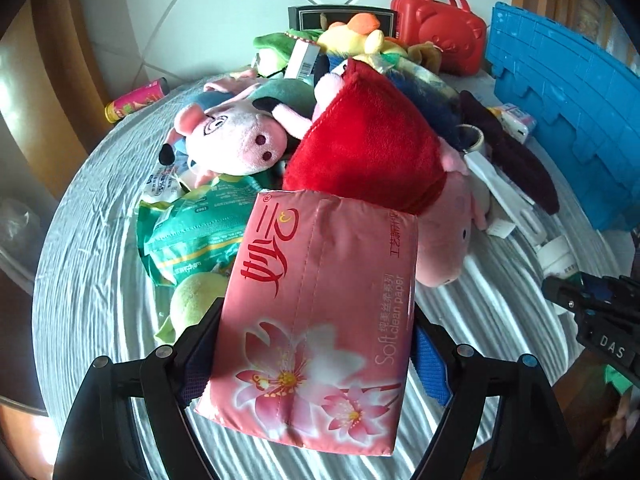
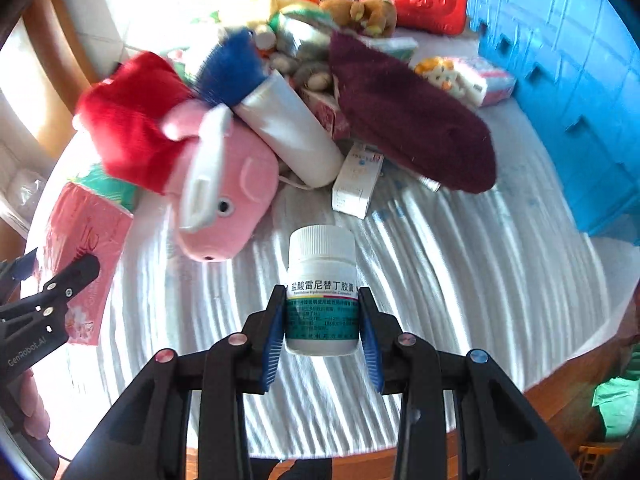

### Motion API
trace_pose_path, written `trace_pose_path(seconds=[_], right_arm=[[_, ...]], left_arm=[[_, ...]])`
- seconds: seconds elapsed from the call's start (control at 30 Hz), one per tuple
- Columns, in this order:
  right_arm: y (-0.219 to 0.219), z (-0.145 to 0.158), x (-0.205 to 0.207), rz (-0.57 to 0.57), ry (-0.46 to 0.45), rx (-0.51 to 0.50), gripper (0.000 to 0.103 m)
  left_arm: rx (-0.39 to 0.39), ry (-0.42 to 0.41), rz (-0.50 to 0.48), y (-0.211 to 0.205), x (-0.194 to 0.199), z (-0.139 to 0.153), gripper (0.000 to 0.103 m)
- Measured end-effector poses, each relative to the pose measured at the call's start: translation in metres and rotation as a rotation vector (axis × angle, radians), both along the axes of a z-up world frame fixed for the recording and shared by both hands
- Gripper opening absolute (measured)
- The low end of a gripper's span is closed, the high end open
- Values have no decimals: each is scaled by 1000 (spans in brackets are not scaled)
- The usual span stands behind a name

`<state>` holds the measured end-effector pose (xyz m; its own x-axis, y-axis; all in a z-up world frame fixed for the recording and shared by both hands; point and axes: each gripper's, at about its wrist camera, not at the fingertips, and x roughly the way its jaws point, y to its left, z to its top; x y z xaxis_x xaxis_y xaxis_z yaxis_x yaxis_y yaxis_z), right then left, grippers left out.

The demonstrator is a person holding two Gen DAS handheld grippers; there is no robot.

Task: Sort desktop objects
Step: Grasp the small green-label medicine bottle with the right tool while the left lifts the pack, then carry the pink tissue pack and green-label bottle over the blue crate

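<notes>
My left gripper (image 1: 316,344) pinches a pink pack of tissues (image 1: 320,300) by its two long sides, the blue pads pressed against the wrapper, and the pack is up off the striped tablecloth (image 1: 88,264). Its far end covers part of the pile behind it. My right gripper (image 2: 322,320) is closed on a small white pill bottle (image 2: 322,292) with a ribbed white cap and a green band on its label; the blue pads (image 2: 272,344) press on the lower half of the bottle, which stands upright between them, clear of the cloth.

The pile lies in the middle of the table. Just behind the tissues is a pink pig toy in a red dress (image 1: 368,148), its head hanging toward me. To its left lies another pig toy (image 1: 236,140), and in front of that a crumpled green packet (image 1: 192,232) and a yellow-green ball (image 1: 196,300), which sits just beside my left gripper's finger. From the right wrist I also see a white tube (image 2: 288,132) leaning on the pig, a small white box (image 2: 356,180) beside it, and a dark maroon sock (image 2: 412,120). A blue crate (image 1: 568,120) stands at the right edge, and a red case (image 1: 444,28) at the back.
</notes>
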<state>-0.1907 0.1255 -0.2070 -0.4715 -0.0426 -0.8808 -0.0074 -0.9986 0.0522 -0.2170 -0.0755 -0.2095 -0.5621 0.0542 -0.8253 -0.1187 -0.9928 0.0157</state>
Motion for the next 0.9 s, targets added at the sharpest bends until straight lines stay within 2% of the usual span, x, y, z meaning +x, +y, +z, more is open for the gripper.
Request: trace_pose_path(seconds=[0.13, 0.47, 0.7, 0.9], right_arm=[[4, 13, -7, 31, 54, 9, 34], [10, 83, -5, 190, 231, -31, 34], [55, 136, 2, 315, 341, -16, 34], [95, 171, 5, 329, 410, -14, 34]], left_arm=[[8, 50, 13, 10, 13, 28, 83], [-6, 182, 117, 47, 34, 89, 83], [-1, 263, 183, 110, 44, 135, 83], [-9, 310, 164, 151, 43, 168, 83]])
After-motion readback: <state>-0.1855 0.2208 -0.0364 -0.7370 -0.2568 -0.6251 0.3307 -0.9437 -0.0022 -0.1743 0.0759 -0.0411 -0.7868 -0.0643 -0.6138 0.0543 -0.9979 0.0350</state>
